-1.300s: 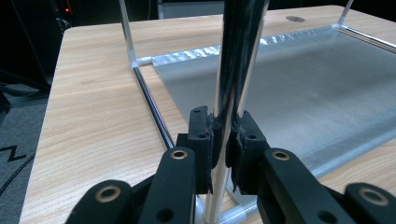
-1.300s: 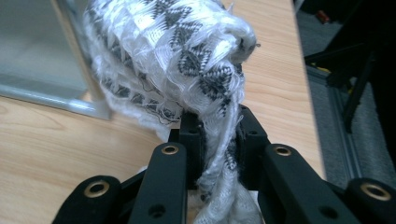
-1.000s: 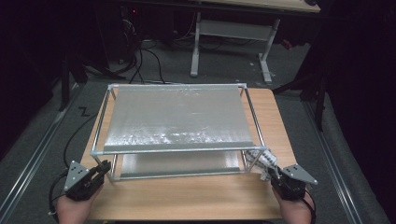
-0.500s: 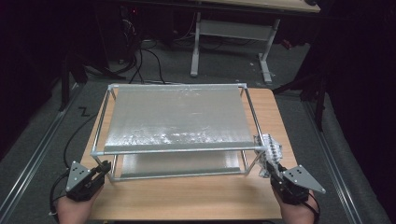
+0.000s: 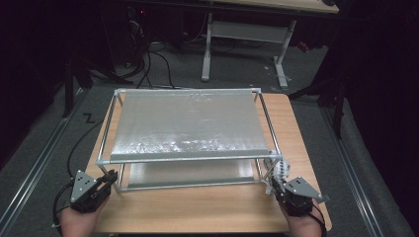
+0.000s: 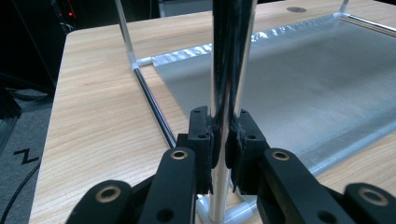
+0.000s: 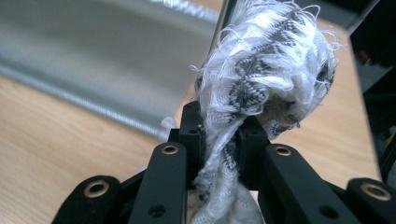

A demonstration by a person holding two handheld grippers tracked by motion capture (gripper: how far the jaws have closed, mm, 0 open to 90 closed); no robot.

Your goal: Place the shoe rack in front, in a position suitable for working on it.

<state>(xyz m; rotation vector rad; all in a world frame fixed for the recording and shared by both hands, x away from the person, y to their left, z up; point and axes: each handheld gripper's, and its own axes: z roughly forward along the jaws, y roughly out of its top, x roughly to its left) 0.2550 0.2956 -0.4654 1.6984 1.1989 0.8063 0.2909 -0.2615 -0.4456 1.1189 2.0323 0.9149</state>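
The left gripper (image 5: 109, 178) sat at about 7 o'clock on the worktop (image 5: 207, 207), its jaws clamped tight on the near-left upright post (image 6: 229, 60) of the metal rack (image 5: 188, 126), low down just above the corner joint. The right gripper (image 5: 274, 183), at about 5 o'clock, had its jaws pinched shut on a bunched white-and-grey woven cloth (image 7: 261, 65), whose frayed free end stood up beyond the jaws, right beside the rack's near-right post (image 5: 261, 170); whether the cloth touched the post could not be told. The rack stood in the middle of the worktop, a frame of thin shiny tubes carrying a silvery sheet on top and another below. It looked light and fairly stiff, though probably prone to sliding or rocking if pushed at one corner, so bracing it by a post near a corner joint seemed the sound place to hold it. The polished tube was likely slippery, and a grip close to the joint would resist twisting better than one halfway up. The cloth appeared soft, limp and light, with loose threads that might snag on joints. Holding it in a tight wad near the middle, as here, probably gave a firm pad for rubbing, while a looser end would flop.
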